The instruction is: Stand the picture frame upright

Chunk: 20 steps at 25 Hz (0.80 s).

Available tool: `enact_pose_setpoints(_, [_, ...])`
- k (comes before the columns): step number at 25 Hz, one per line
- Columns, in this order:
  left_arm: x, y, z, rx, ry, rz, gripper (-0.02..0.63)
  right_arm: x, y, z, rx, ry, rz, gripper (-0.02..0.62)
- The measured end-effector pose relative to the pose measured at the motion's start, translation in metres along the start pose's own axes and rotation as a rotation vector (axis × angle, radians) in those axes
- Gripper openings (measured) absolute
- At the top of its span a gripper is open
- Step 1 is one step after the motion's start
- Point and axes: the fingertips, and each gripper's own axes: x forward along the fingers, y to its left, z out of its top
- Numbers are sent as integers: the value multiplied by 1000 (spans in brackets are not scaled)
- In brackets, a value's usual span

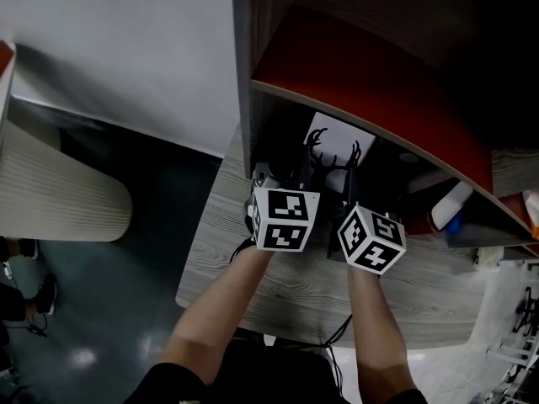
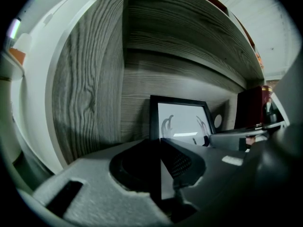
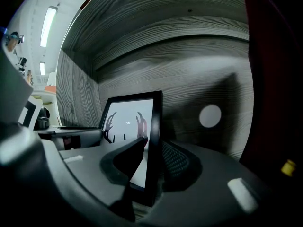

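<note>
A black picture frame (image 1: 338, 140) with a white print of dark antlers stands upright deep in the wood-grain shelf niche, close to the back panel. My left gripper (image 1: 295, 165) reaches in at its left side. In the left gripper view the frame (image 2: 182, 119) has its left edge pinched between that gripper's (image 2: 158, 148) jaws. My right gripper (image 1: 352, 165) is at the frame's right side. In the right gripper view the frame's (image 3: 128, 122) right edge sits between the jaws of the right gripper (image 3: 152, 150), whose pads stand close on both sides without clearly pressing.
A dark red shelf board (image 1: 370, 82) overhangs the niche. The niche's left wall (image 2: 90, 89) is just beyond the frame. A dark red object (image 2: 251, 108) and a white and blue item (image 1: 450, 209) sit to the right. The back panel has a round hole (image 3: 209, 116).
</note>
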Motion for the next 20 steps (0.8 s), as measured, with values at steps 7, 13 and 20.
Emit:
enact_pose_setpoints(7, [0, 3, 3, -15, 8, -4, 61, 1, -2, 2, 18, -6, -3, 89])
enact_pose_setpoints(13, [5, 2, 6, -24, 4, -5, 60, 5, -5, 8, 34, -20, -6, 84])
enact_pose_setpoints(20, [9, 3, 12, -22, -4, -3, 61, 8, -5, 14, 15, -34, -1, 83])
